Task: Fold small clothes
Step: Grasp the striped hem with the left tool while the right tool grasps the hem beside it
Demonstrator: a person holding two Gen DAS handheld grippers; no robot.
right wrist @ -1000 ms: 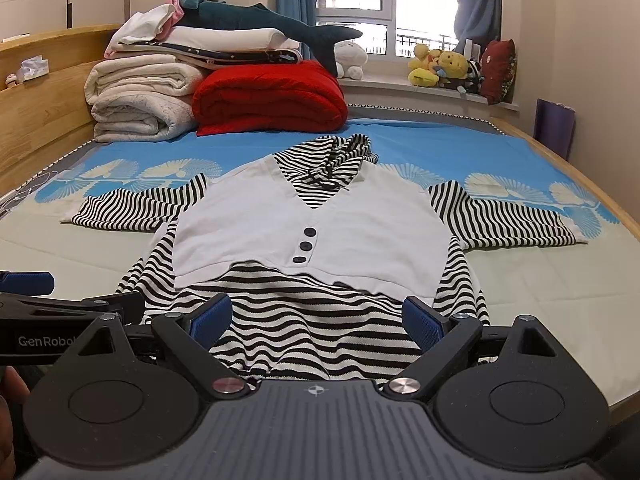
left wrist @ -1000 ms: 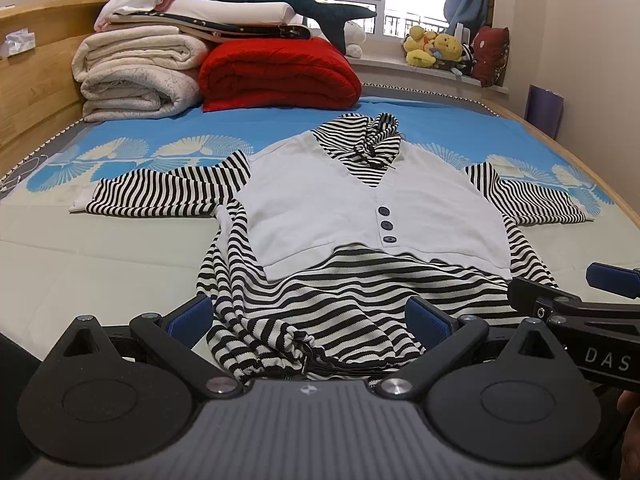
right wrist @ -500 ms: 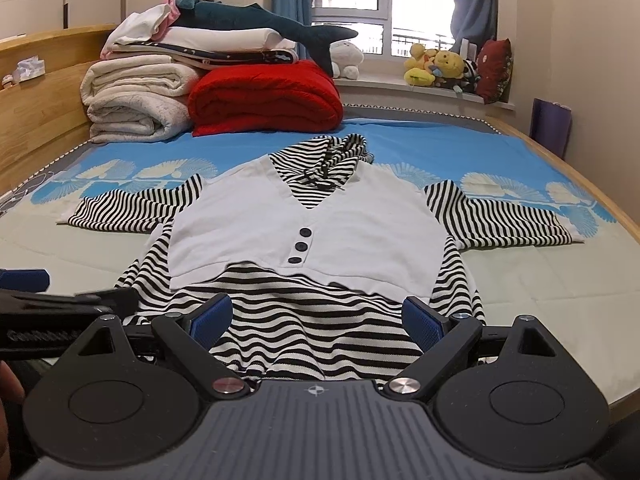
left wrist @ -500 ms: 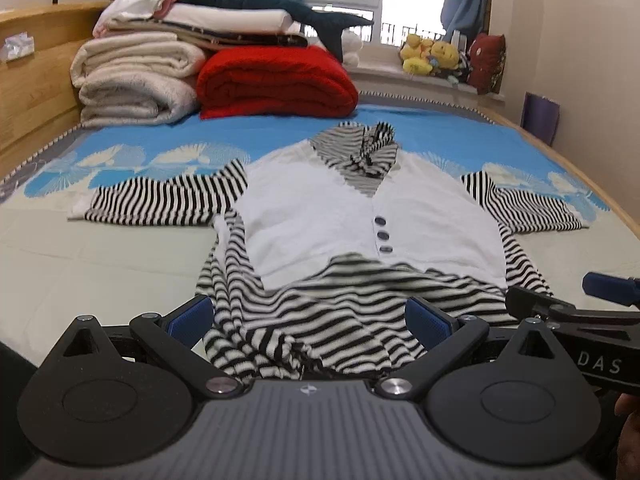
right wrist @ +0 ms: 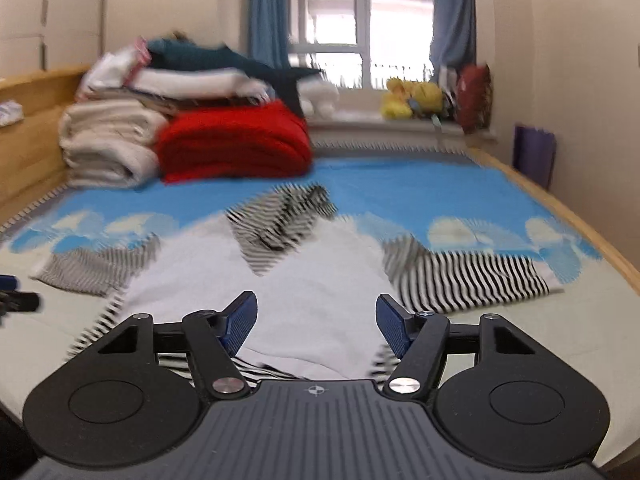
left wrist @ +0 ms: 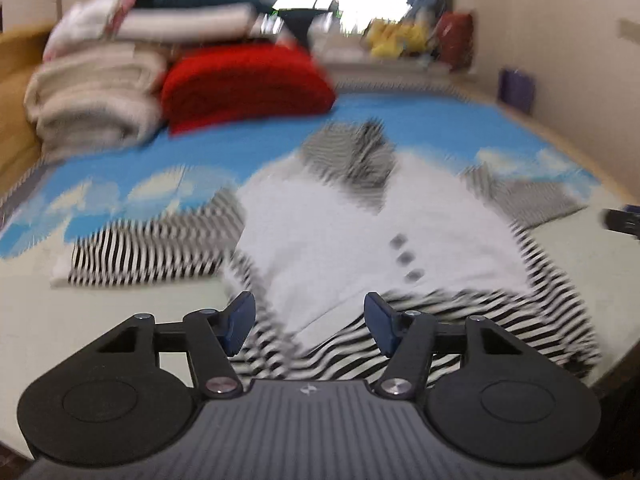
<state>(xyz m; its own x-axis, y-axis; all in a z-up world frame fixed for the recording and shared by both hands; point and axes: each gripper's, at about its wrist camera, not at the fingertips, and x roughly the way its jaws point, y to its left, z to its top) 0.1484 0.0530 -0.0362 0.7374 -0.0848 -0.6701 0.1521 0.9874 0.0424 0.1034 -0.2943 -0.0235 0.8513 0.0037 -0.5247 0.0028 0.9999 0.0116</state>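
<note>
A small black-and-white striped top with a white vest front (left wrist: pixel 340 236) lies flat on the bed, sleeves spread left and right; it also shows in the right wrist view (right wrist: pixel 320 280). Both views are motion-blurred. My left gripper (left wrist: pixel 308 320) is open and empty above the garment's lower left part. My right gripper (right wrist: pixel 316 322) is open and empty above the white front near the hem. The right gripper's tip shows at the right edge of the left wrist view (left wrist: pixel 624 220); the left gripper's tip shows at the left edge of the right wrist view (right wrist: pixel 16 300).
Folded cream blankets (right wrist: pixel 108 148) and a red quilt (right wrist: pixel 236 144) are stacked at the bed's head, with a plush shark on top. Wooden headboard at left, wooden bed rim (right wrist: pixel 568 212) and wall at right. Soft toys sit on the windowsill (right wrist: pixel 416 98).
Both grippers have moved forward and up over the garment, the left swinging toward the left sleeve side. Their jaws stay open and empty. The garment lies as before.
</note>
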